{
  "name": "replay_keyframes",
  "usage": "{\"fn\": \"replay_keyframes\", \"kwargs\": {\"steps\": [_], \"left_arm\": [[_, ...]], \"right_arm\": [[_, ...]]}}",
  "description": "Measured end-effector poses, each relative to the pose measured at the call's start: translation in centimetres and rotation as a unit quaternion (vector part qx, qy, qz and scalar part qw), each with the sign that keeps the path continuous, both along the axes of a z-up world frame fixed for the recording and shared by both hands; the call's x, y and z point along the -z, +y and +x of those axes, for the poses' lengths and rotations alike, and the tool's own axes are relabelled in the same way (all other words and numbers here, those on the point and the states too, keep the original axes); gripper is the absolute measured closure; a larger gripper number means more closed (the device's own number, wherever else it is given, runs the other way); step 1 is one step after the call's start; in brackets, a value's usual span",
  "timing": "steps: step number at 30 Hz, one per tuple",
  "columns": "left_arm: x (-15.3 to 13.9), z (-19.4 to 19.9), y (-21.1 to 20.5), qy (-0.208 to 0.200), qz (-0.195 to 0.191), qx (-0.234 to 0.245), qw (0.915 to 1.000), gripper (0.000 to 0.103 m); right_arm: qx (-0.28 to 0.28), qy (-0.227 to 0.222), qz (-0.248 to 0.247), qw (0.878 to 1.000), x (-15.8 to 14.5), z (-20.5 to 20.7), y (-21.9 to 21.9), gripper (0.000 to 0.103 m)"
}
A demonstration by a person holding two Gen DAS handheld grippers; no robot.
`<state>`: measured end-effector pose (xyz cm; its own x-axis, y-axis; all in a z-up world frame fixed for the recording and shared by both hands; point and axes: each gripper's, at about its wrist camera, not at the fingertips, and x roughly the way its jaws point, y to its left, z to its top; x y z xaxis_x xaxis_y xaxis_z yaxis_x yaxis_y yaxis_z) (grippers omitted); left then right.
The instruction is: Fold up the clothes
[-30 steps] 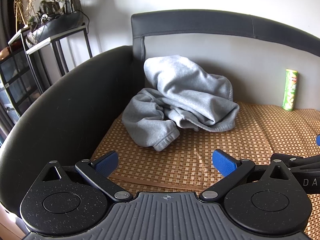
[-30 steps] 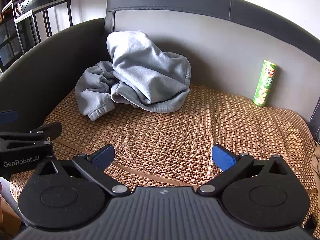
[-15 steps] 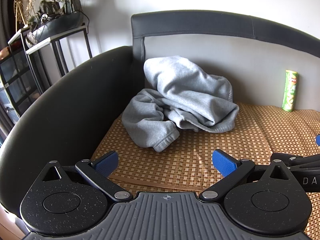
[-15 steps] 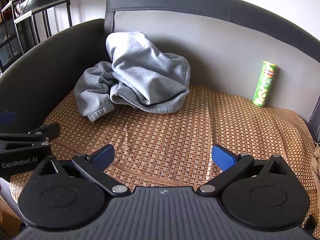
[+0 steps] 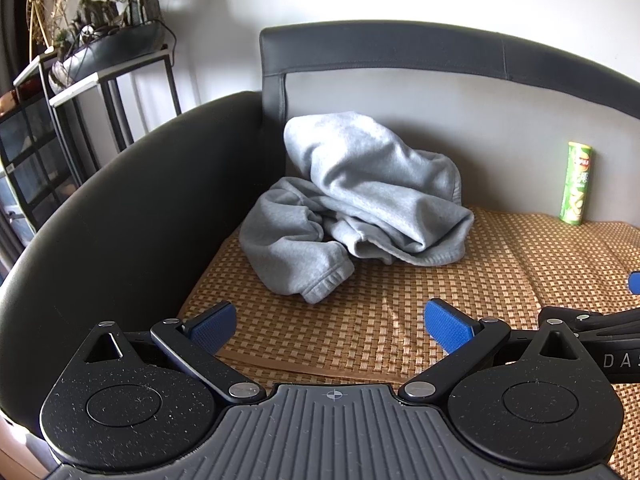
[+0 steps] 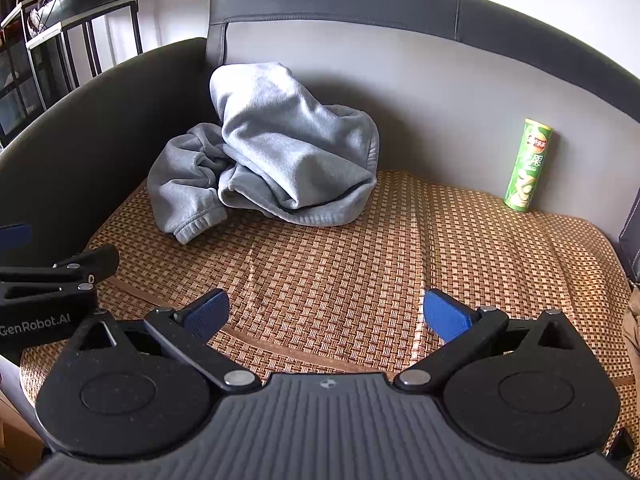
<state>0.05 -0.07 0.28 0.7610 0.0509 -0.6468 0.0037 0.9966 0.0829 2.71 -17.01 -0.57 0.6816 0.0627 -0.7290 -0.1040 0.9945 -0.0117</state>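
A crumpled grey sweatshirt (image 5: 360, 200) lies in the back left corner of a sofa seat, leaning on the backrest; it also shows in the right wrist view (image 6: 272, 160). One cuffed sleeve (image 5: 320, 280) points toward me. My left gripper (image 5: 330, 326) is open and empty, low over the front of the woven mat, short of the sweatshirt. My right gripper (image 6: 326, 314) is open and empty, to the right of the left one, over the mat's front middle. Each gripper shows at the edge of the other's view.
A woven rattan mat (image 6: 400, 248) covers the seat. A green crisps can (image 6: 528, 164) stands upright against the grey backrest at the right. The dark curved armrest (image 5: 120, 200) bounds the left side. A metal shelf with plants (image 5: 100, 60) stands beyond it.
Both grippers have crept slightly forward toward the sweatshirt. Jaws stay open. The sweatshirt has not moved.
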Motion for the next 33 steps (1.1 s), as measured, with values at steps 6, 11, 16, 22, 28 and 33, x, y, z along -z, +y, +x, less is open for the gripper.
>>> {"fn": "replay_keyframes", "kwargs": {"steps": [6, 11, 16, 22, 28, 33], "left_arm": [[0.0, 0.1, 0.0, 0.0, -0.001, 0.001, 1.0, 0.0], [0.0, 0.1, 0.1, 0.001, -0.001, 0.001, 1.0, 0.0], [0.2, 0.1, 0.2, 0.004, -0.003, -0.001, 1.0, 0.0], [0.3, 0.2, 0.3, 0.004, -0.004, 0.0, 1.0, 0.0], [0.5, 0.4, 0.3, 0.008, -0.007, 0.008, 0.9999, 0.0], [1.2, 1.3, 0.5, 0.011, -0.005, 0.009, 0.9999, 0.0]], "right_arm": [[0.002, 0.0, 0.0, 1.0, 0.0, 0.0, -0.1, 0.0], [0.002, -0.001, 0.0, 1.0, -0.1, 0.0, -0.1, 0.0], [0.002, -0.001, 0.0, 1.0, -0.1, 0.1, 0.0, 0.0], [0.002, -0.001, -0.001, 1.0, -0.1, 0.3, 0.1, 0.0], [0.004, 0.001, -0.001, 1.0, 0.0, 0.6, 0.1, 0.0], [0.004, 0.003, -0.002, 1.0, 0.5, 1.4, 0.1, 0.0]]}}
